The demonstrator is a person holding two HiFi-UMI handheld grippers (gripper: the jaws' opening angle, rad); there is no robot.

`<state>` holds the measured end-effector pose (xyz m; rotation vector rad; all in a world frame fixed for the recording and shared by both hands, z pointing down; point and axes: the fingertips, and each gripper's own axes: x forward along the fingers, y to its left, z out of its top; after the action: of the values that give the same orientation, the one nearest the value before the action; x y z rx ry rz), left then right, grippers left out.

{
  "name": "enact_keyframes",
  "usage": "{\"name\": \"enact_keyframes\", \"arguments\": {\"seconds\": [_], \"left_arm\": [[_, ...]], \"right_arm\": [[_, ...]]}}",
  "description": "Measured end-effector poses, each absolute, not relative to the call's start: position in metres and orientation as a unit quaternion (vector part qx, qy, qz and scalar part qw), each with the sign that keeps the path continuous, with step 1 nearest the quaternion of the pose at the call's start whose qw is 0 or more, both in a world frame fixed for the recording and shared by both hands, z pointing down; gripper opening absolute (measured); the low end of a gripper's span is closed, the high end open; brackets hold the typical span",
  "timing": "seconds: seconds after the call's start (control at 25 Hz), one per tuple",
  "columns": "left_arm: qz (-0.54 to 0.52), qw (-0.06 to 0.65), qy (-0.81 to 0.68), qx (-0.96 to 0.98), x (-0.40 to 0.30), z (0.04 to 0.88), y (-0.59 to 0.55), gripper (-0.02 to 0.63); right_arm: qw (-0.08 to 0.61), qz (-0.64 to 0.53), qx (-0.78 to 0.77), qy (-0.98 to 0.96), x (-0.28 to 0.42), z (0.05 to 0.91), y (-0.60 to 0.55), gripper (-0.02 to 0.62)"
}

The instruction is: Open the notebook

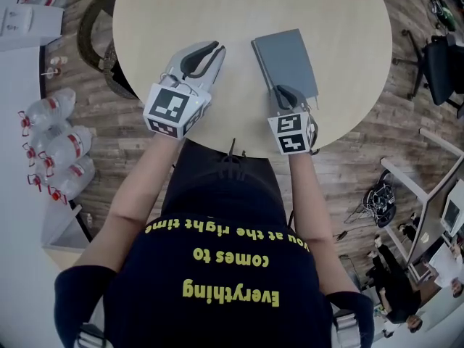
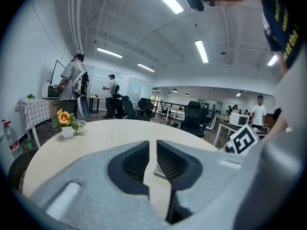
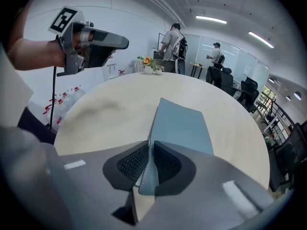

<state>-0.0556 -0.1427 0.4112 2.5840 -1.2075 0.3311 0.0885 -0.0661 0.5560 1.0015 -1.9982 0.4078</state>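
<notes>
A grey-blue notebook (image 1: 286, 60) (image 3: 182, 123) lies on the round pale table (image 1: 217, 6), close to its near right edge. My right gripper (image 1: 284, 93) (image 3: 149, 152) sits at the notebook's near end. The near corner of its cover curves up between the two pads, which close on it. The remainder of the notebook lies flat. My left gripper (image 1: 216, 47) (image 2: 152, 147) hovers over the table to the left of the notebook. Its jaws stand nearly together with nothing between them.
A small pot with an orange flower (image 2: 67, 123) stands at the table's far side. Water bottles (image 1: 58, 143) lie on the floor to the left, and an office chair (image 1: 442, 64) stands to the right. People stand by desks in the background.
</notes>
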Motion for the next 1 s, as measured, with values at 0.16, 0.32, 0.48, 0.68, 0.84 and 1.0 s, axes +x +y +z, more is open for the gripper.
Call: {"name": "enact_keyframes", "arguments": {"seconds": [0.16, 0.32, 0.48, 0.68, 0.84, 1.0], "left_arm": [[0.115, 0.138, -0.423, 0.888, -0.061, 0.414, -0.141, 0.049], [0.116, 0.142, -0.428, 0.885, -0.064, 0.417, -0.138, 0.049], [0.116, 0.145, -0.432, 0.883, -0.066, 0.420, -0.137, 0.049], [0.118, 0.147, -0.434, 0.881, -0.065, 0.423, -0.136, 0.049], [0.119, 0.148, -0.437, 0.879, -0.067, 0.424, -0.135, 0.049], [0.119, 0.148, -0.438, 0.878, -0.067, 0.424, -0.134, 0.049]], "right_arm": [[0.445, 0.152, 0.390, -0.791, 0.082, 0.573, -0.064, 0.072], [0.487, 0.115, 0.377, -0.779, 0.081, 0.585, -0.058, 0.105], [0.505, 0.108, 0.375, -0.770, 0.087, 0.588, -0.052, 0.132], [0.508, 0.108, 0.387, -0.762, 0.095, 0.593, -0.049, 0.156], [0.502, 0.113, 0.401, -0.758, 0.094, 0.593, -0.049, 0.149], [0.488, 0.138, 0.409, -0.759, 0.095, 0.590, -0.050, 0.133]]}}
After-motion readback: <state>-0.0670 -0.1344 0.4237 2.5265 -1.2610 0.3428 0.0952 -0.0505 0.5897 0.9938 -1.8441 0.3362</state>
